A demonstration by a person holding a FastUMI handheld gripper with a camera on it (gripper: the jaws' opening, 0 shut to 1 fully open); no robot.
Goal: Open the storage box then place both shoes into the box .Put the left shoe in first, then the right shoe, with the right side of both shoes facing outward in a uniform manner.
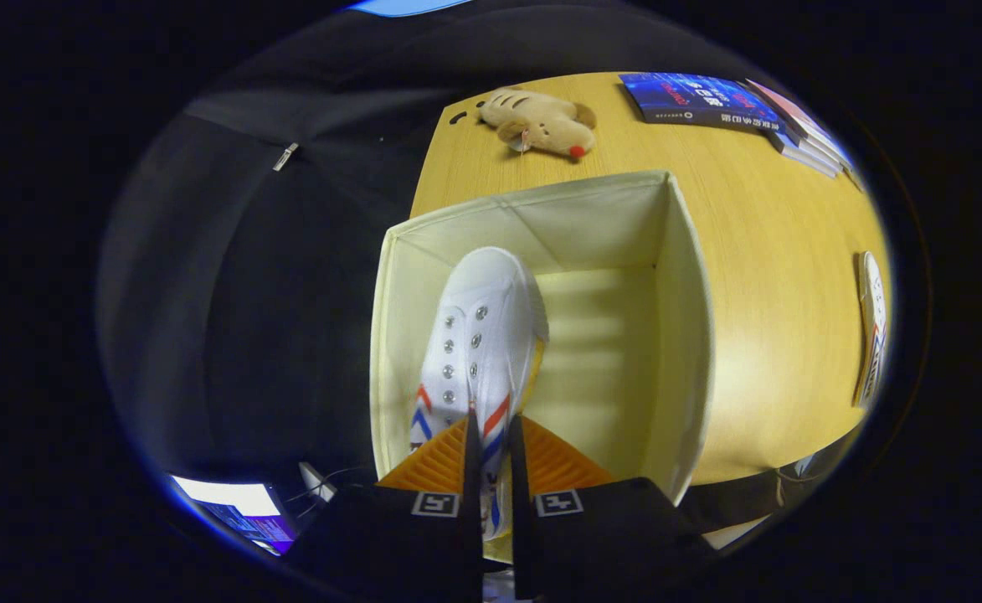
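I hold the gripper (pixel 491 427) clamped on the shoe (pixel 478 335), inside the open storage box (pixel 683 335) along its left wall, long axis running away from the fingers, toe far.

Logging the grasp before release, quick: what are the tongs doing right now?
Tongs: shut on the white shoe, pinching its heel end, holding it inside the open storage box.

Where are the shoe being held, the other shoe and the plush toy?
held shoe (pixel 478 335): gripper view, laced top.
other shoe (pixel 872 331): gripper view, its side.
plush toy (pixel 541 121): gripper view, body.
gripper (pixel 491 431): gripper view, fingers pinching the held shoe.
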